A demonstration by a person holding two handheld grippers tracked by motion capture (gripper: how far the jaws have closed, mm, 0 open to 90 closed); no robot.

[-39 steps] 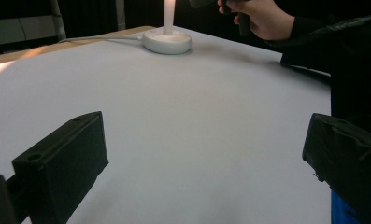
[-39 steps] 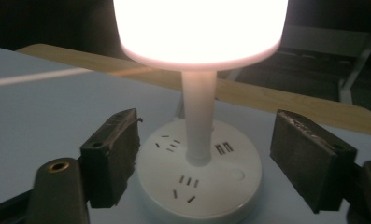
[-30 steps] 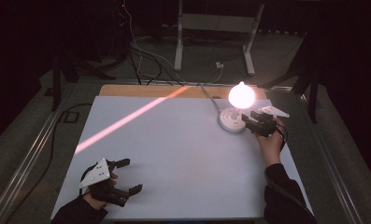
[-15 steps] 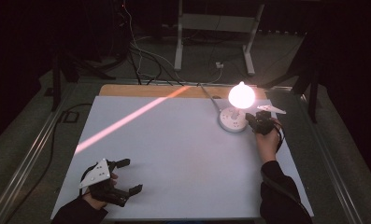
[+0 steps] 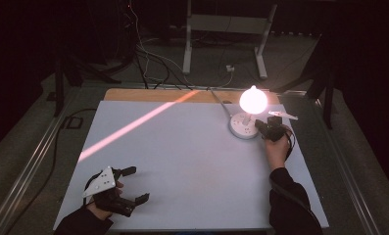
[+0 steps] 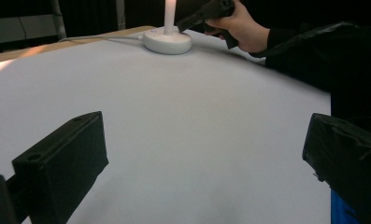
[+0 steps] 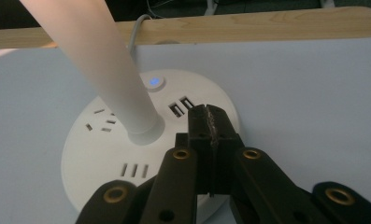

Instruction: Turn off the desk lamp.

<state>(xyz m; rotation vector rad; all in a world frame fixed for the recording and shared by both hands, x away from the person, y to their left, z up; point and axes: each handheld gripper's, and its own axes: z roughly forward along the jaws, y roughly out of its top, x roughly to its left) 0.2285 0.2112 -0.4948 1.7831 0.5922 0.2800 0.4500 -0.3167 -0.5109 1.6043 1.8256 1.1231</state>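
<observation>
With its jaws just pressed together on nothing, the right hand-held gripper is poised above the lamp base at the worktop's far right, apparently so the blue-lit button can be pressed next.

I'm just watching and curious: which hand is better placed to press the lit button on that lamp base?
The right. Its gripper is shut and poised over the lamp base, just short of the button. The left gripper sits open at the table's near corner, far from the lamp.
</observation>
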